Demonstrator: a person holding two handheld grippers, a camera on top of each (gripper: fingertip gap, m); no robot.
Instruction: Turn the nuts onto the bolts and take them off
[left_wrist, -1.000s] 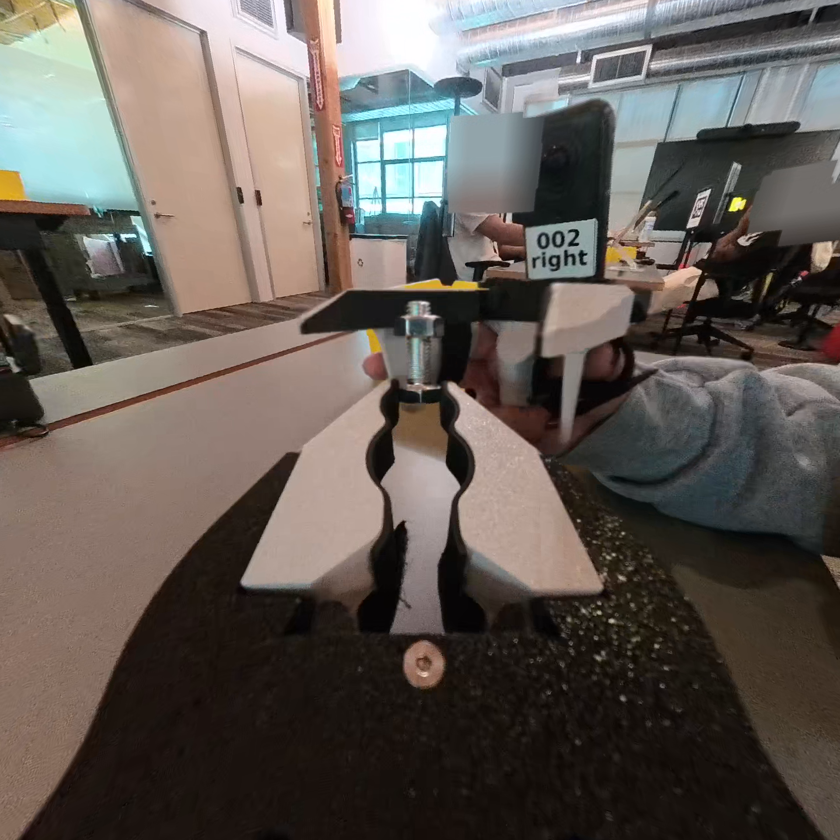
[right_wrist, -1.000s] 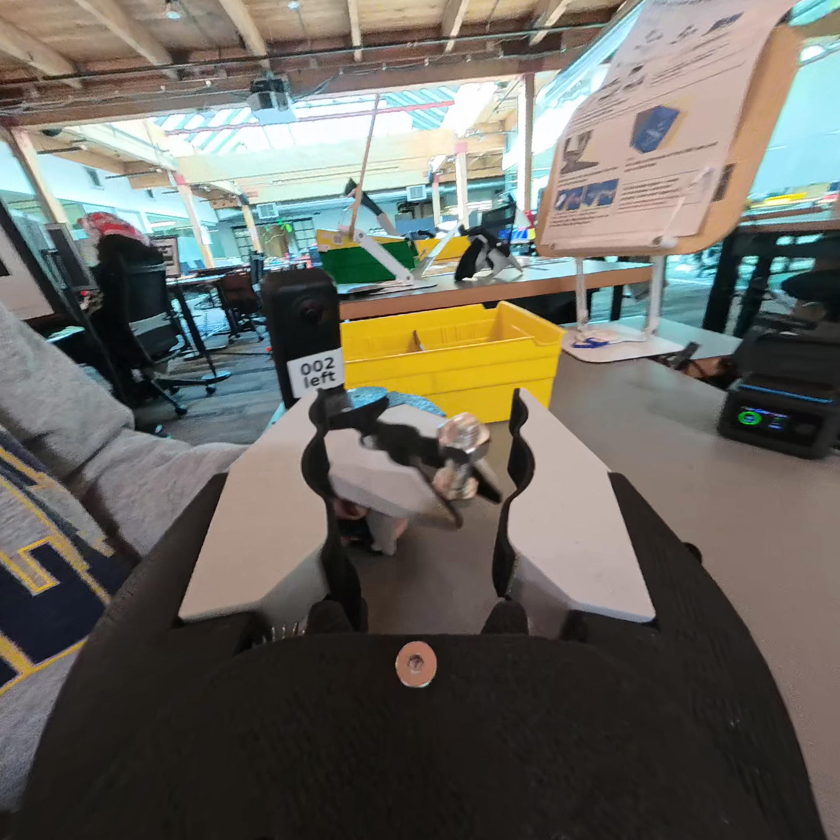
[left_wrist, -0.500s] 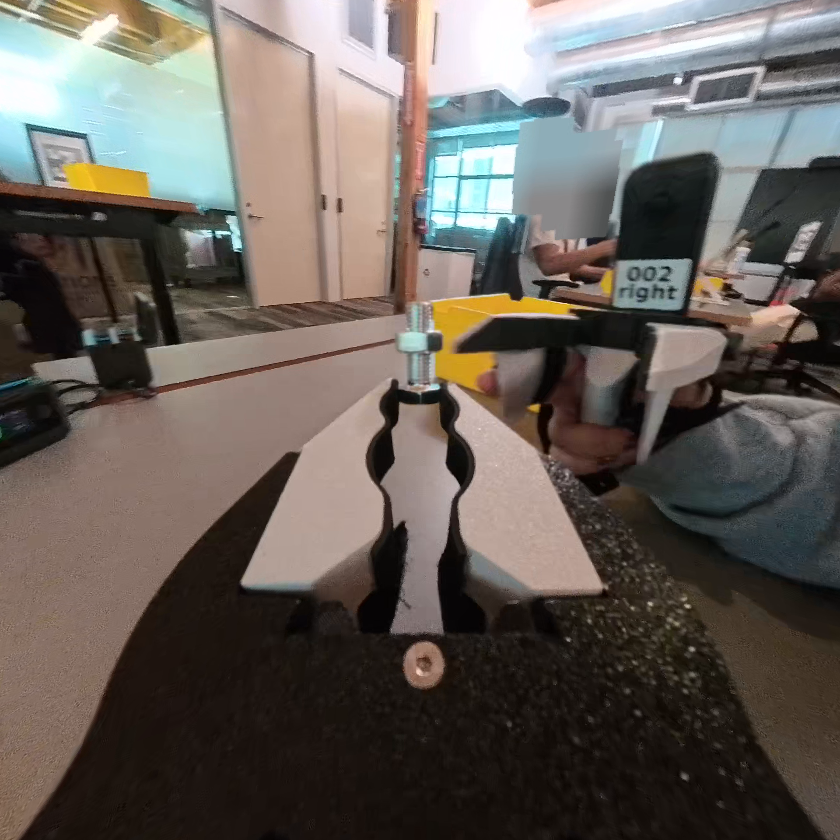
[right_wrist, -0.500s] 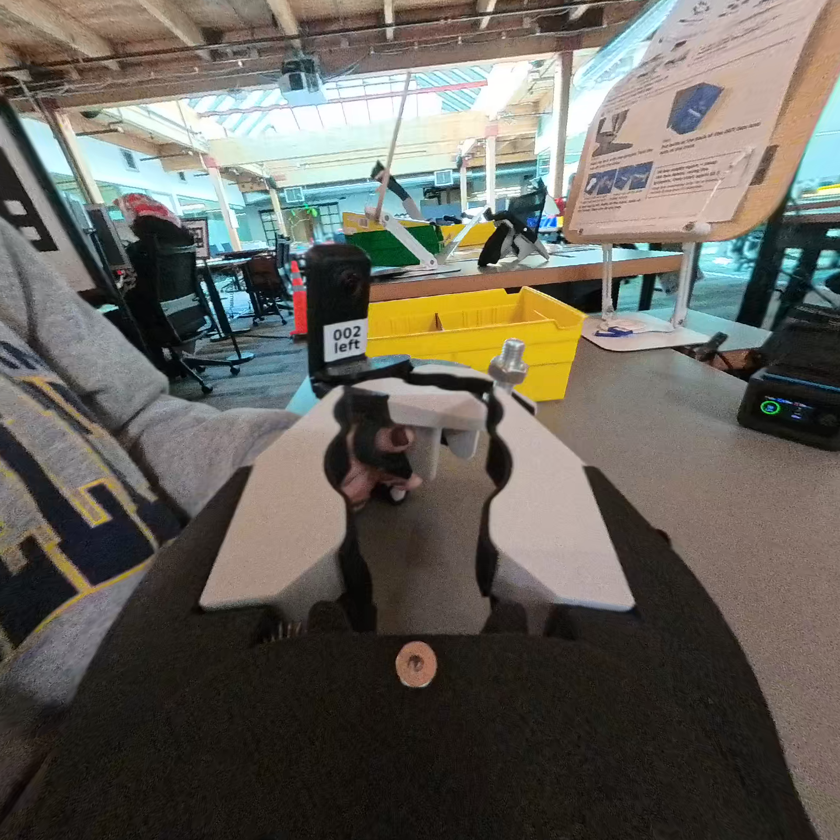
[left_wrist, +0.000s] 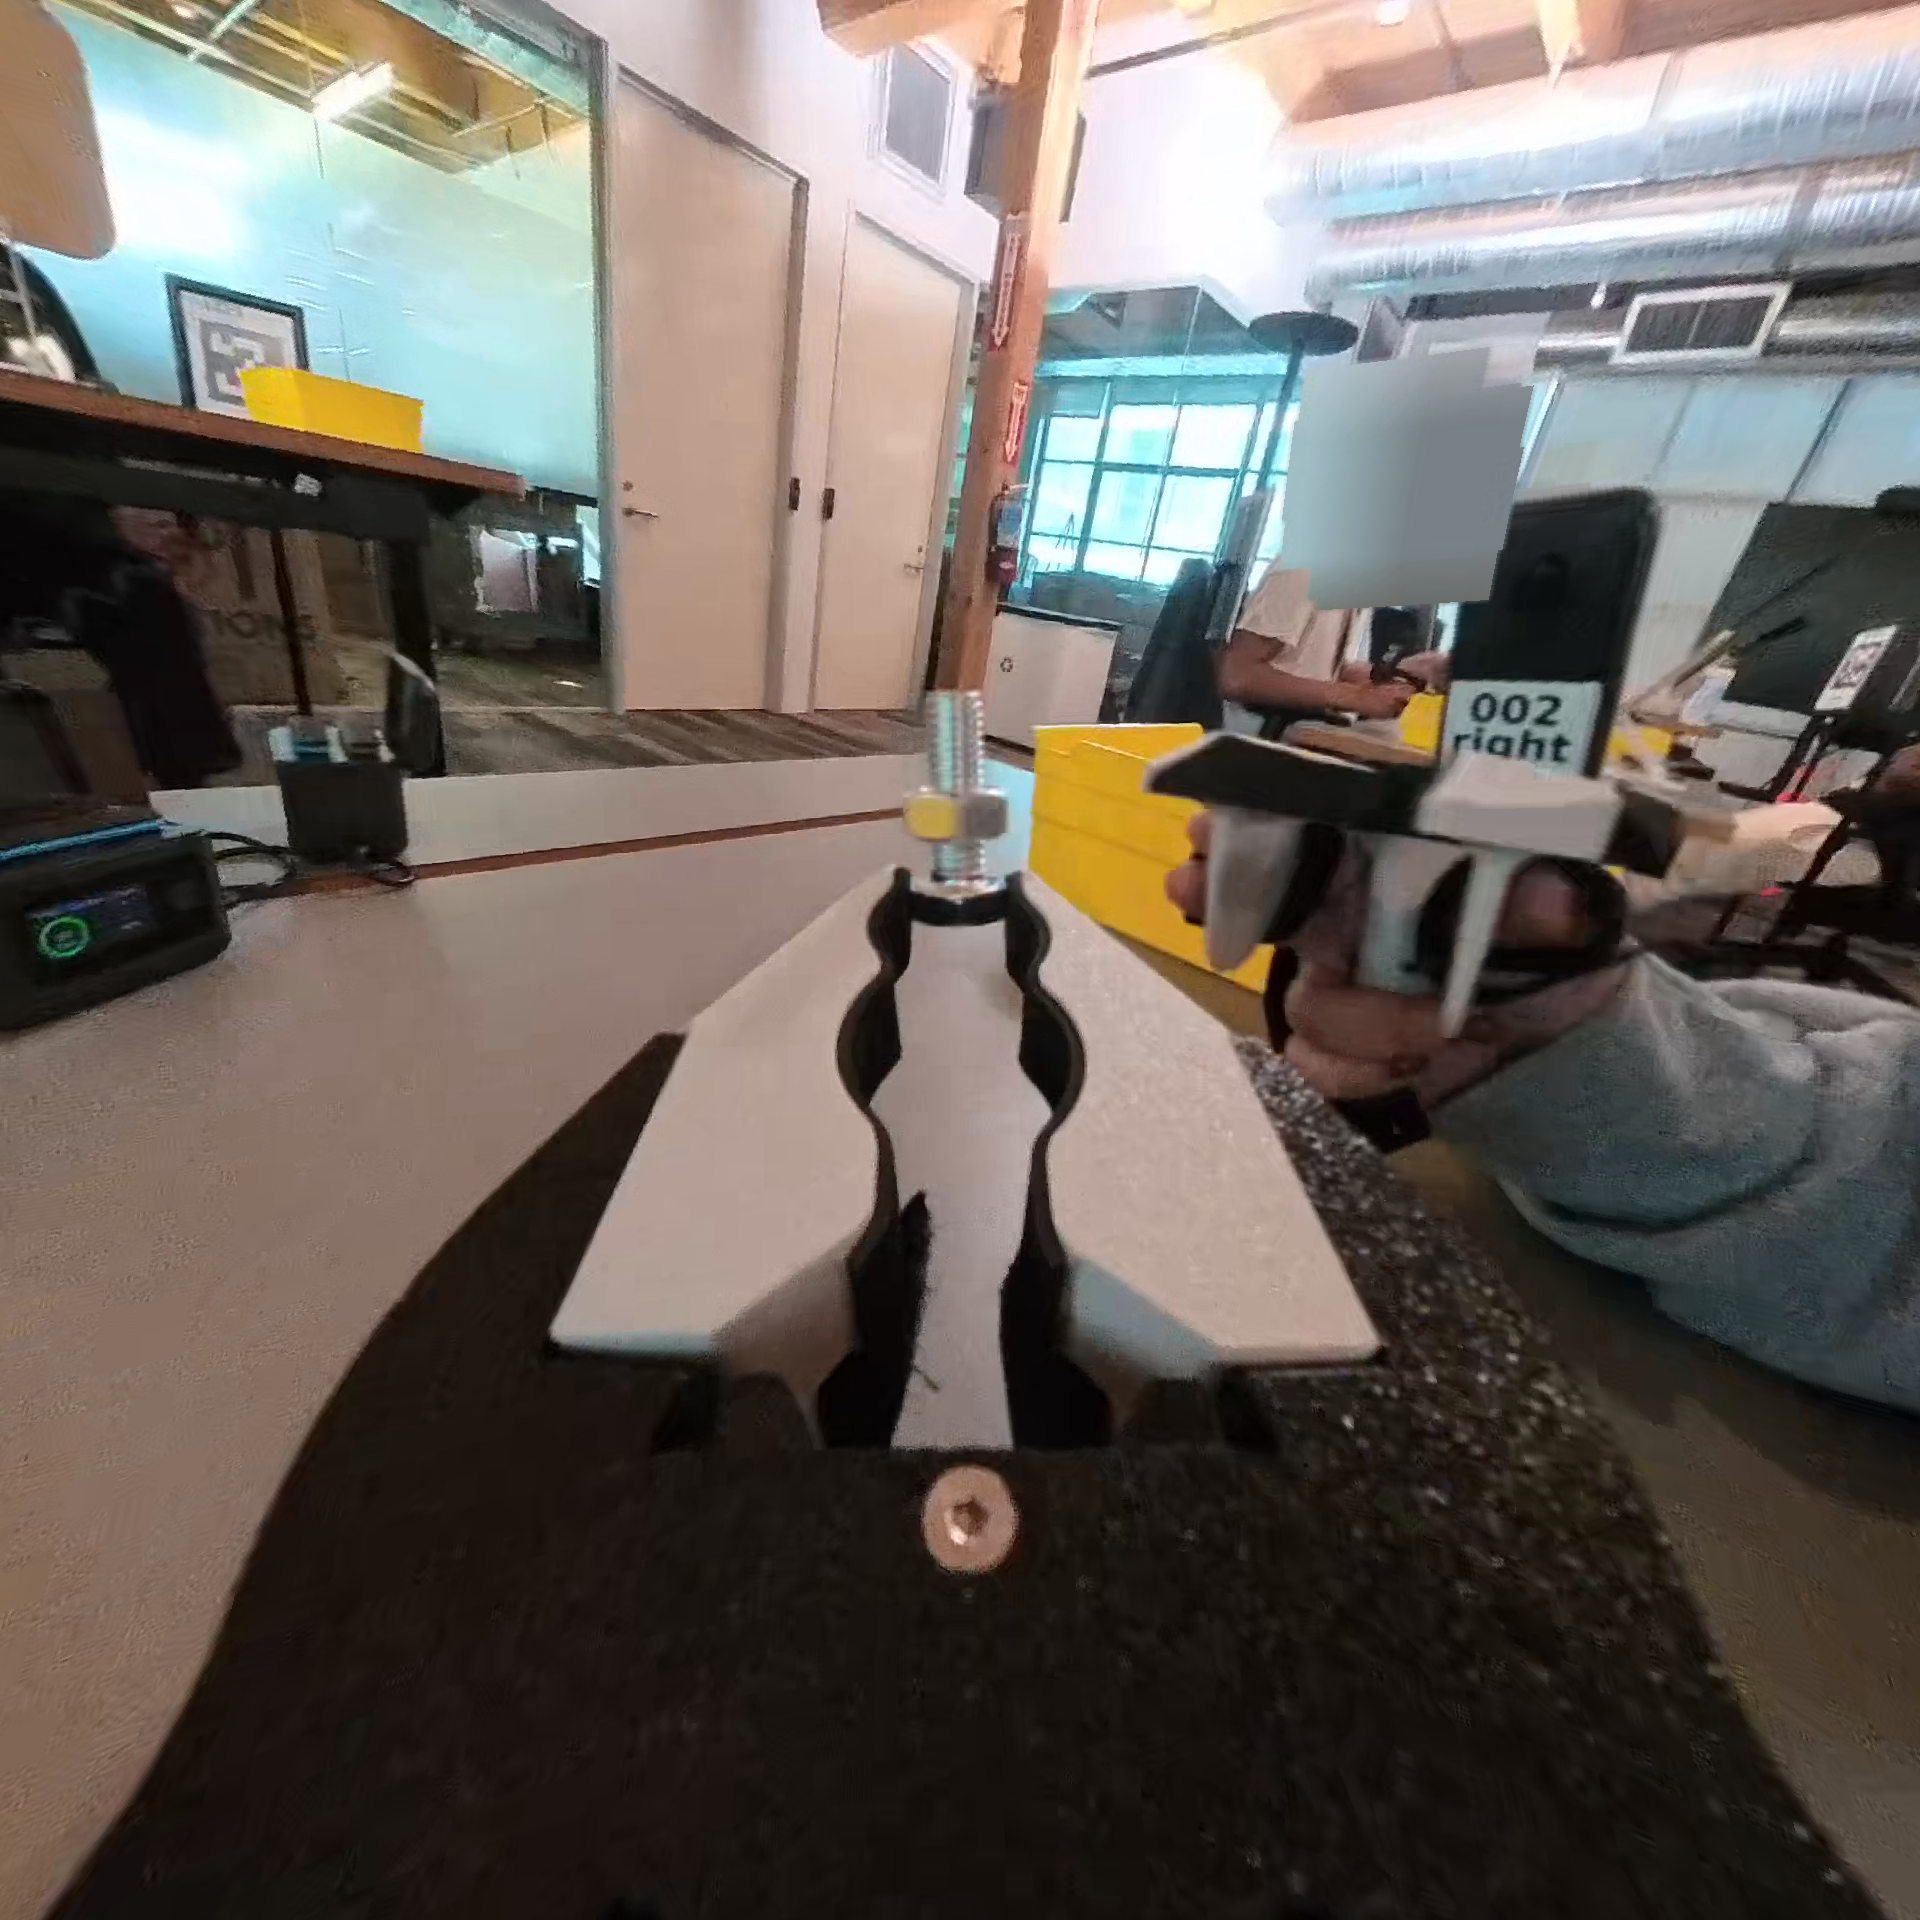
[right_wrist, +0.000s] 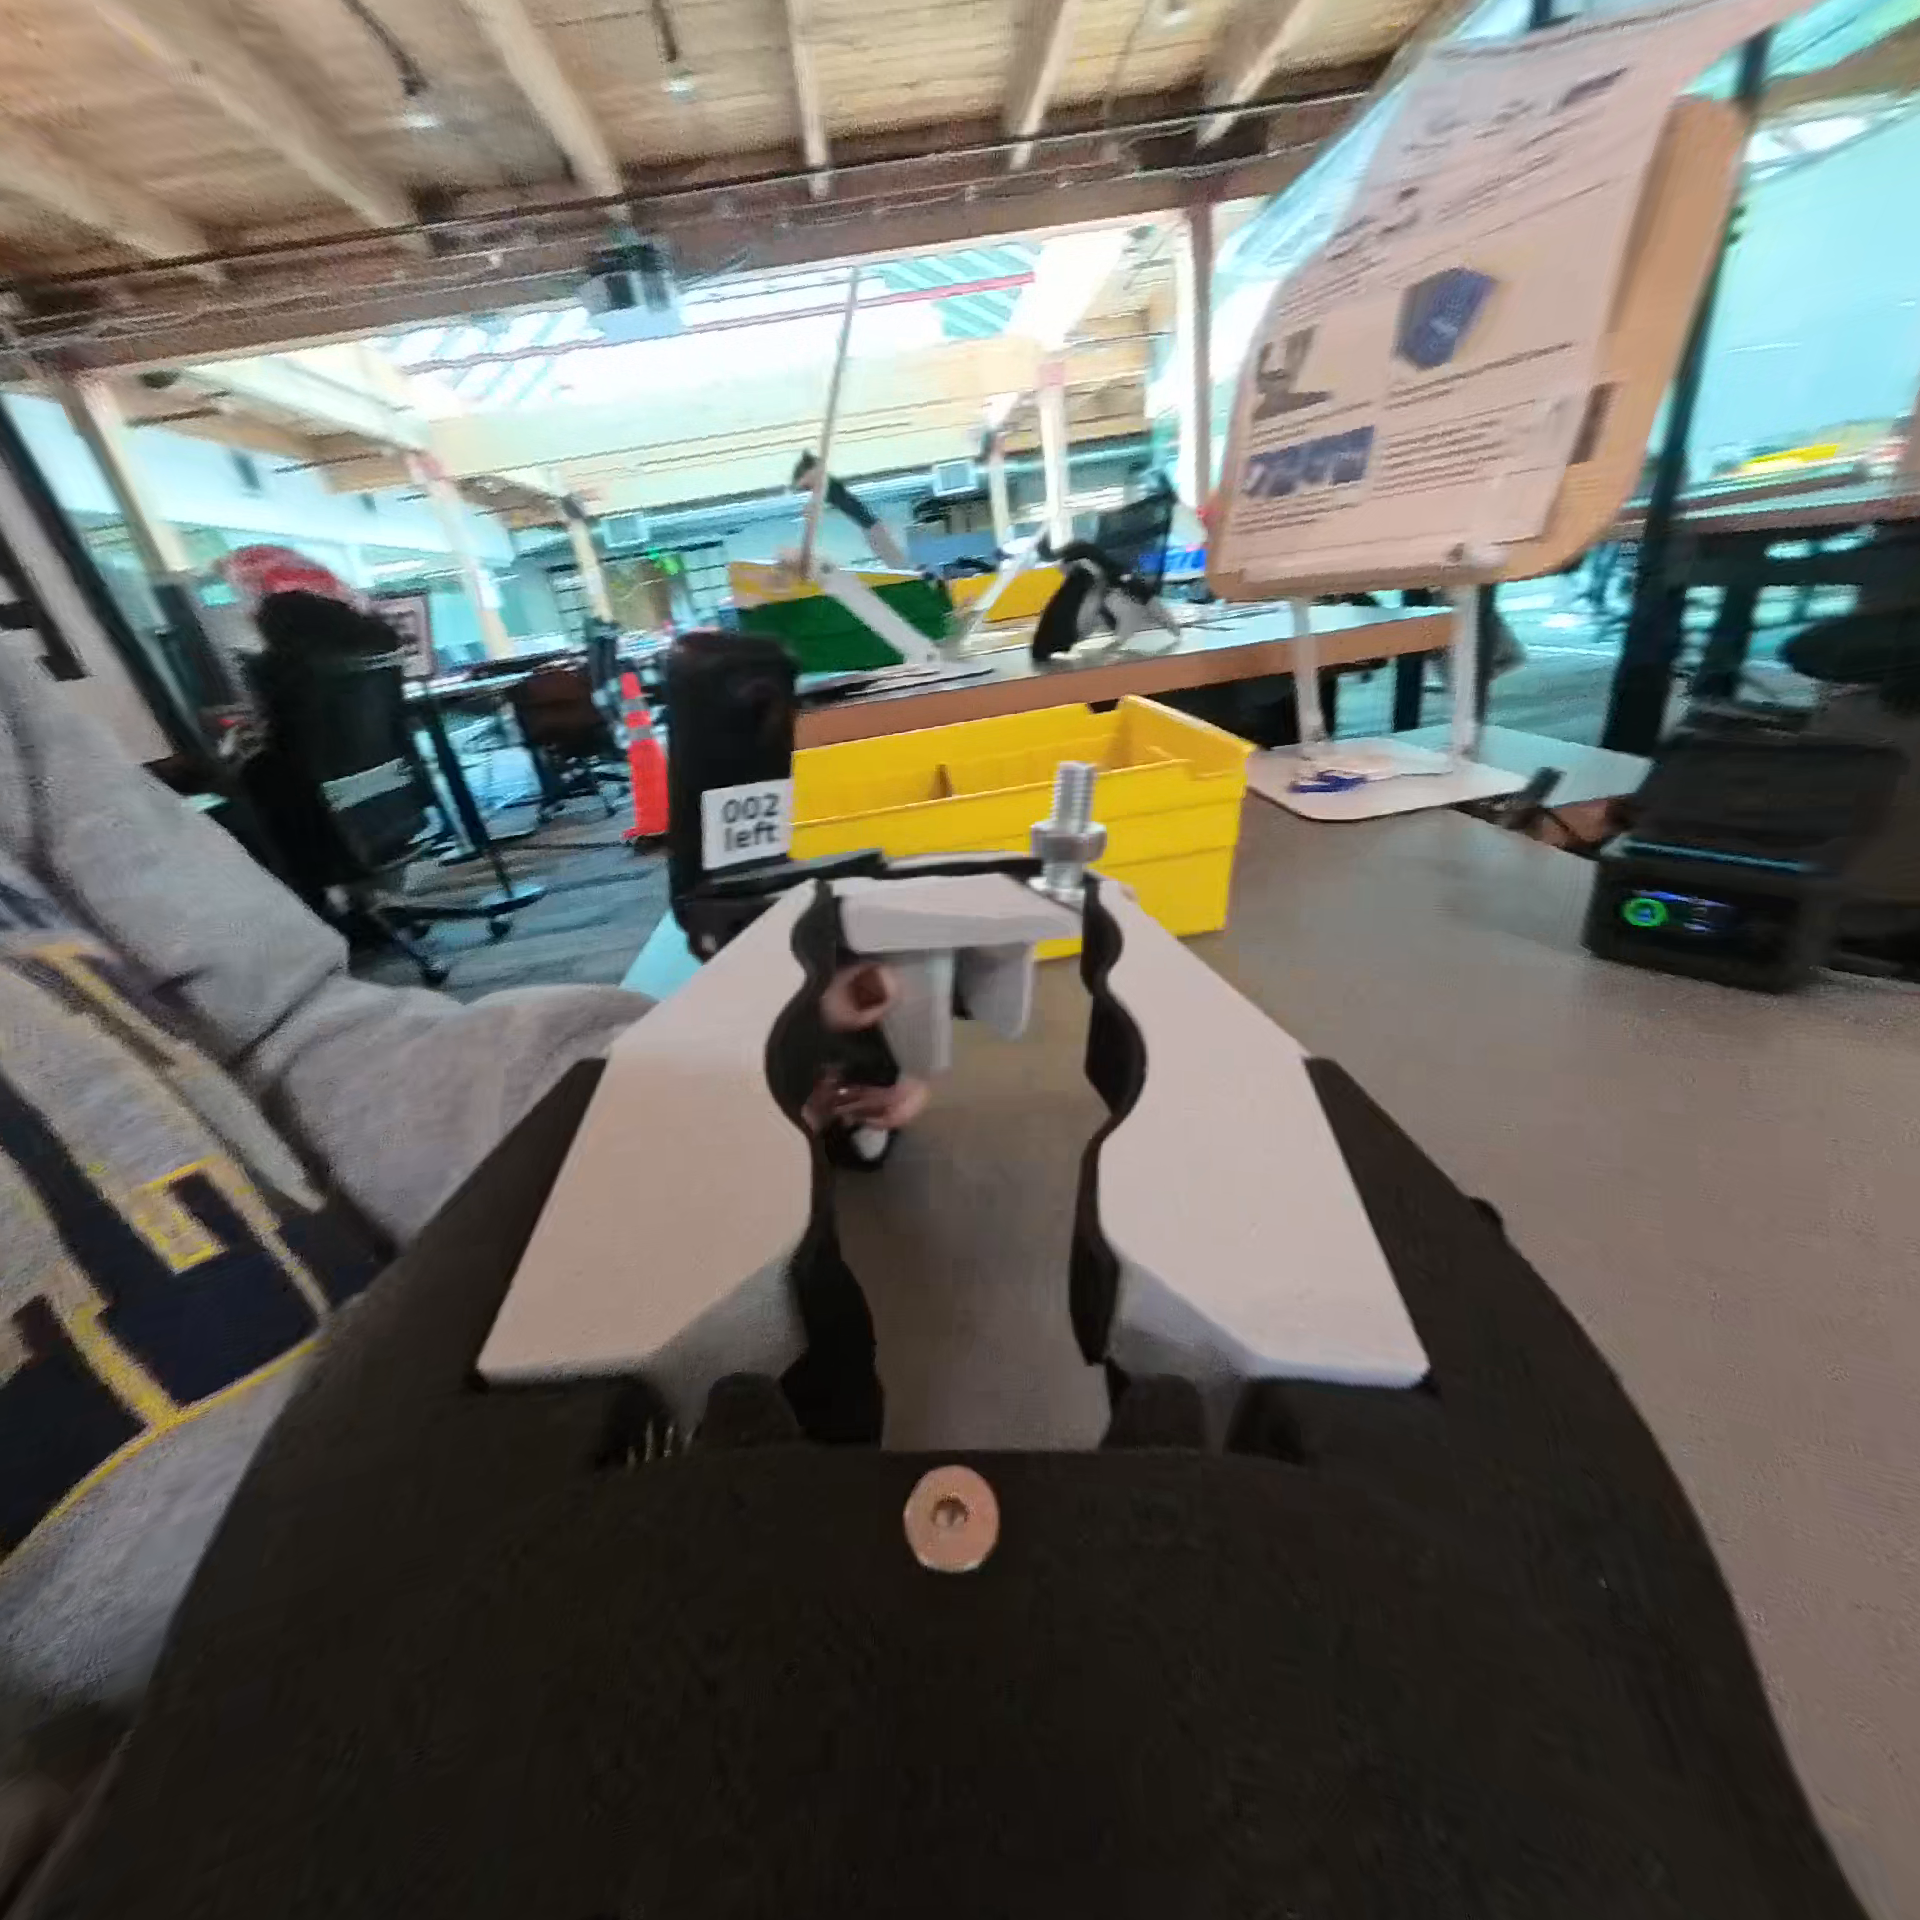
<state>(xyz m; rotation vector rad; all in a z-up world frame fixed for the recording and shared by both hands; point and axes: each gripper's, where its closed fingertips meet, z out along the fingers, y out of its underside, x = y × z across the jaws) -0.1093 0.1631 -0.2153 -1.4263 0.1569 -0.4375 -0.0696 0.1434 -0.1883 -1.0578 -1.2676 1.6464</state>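
My left gripper (left_wrist: 956, 909) is shut on the head of a silver bolt (left_wrist: 956, 743), which stands upright with its threaded end up. A hex nut (left_wrist: 954, 819) sits about midway down the thread. My right gripper (right_wrist: 956, 904) is open and empty. It sits level with the bolt and apart from it, to the right in the left wrist view (left_wrist: 1195, 774). In the right wrist view the bolt (right_wrist: 1073, 784) and nut (right_wrist: 1065, 836) show just past my right fingertip, held by the left gripper (right_wrist: 1055, 888).
A grey table (left_wrist: 416, 1039) lies under both grippers. A yellow divided bin (right_wrist: 1039, 790) stands behind the bolt. A black device with a green-lit screen (right_wrist: 1704, 914) sits near the table's edge. A paper sign on a stand (right_wrist: 1455, 312) rises behind it. A grey sleeve (left_wrist: 1714, 1174) rests on the table.
My right gripper has drawn back from the nut and off to the side. The nut sits lower on the thread than a second ago. My left gripper has swung left with the bolt.
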